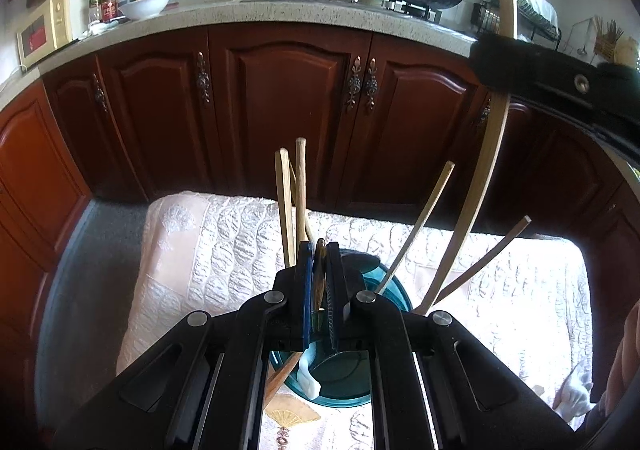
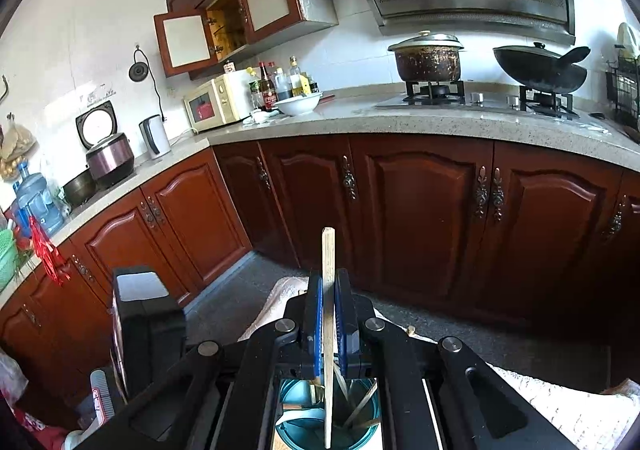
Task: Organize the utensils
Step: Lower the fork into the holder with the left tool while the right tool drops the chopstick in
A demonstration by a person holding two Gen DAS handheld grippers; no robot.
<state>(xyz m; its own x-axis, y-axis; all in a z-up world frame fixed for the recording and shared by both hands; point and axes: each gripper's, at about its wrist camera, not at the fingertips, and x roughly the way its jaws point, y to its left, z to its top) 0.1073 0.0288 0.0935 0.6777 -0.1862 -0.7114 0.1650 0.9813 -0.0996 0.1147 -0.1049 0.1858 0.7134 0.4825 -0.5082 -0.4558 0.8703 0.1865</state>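
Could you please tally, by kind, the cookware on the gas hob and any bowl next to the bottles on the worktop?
Lidded pot: 1
Wok: 1
White bowl: 1
Total: 3

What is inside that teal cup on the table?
The teal cup holds several wooden chopsticks leaning outward and something white. Both grippers cover most of its inside, so its bottom is hidden.

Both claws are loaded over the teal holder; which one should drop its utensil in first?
Probably right. The right claw holds a pale wooden chopstick upright, its lower end already over the round teal plastic holder. The left claw grips a dark brown wooden utensil lying slanted across the rim.
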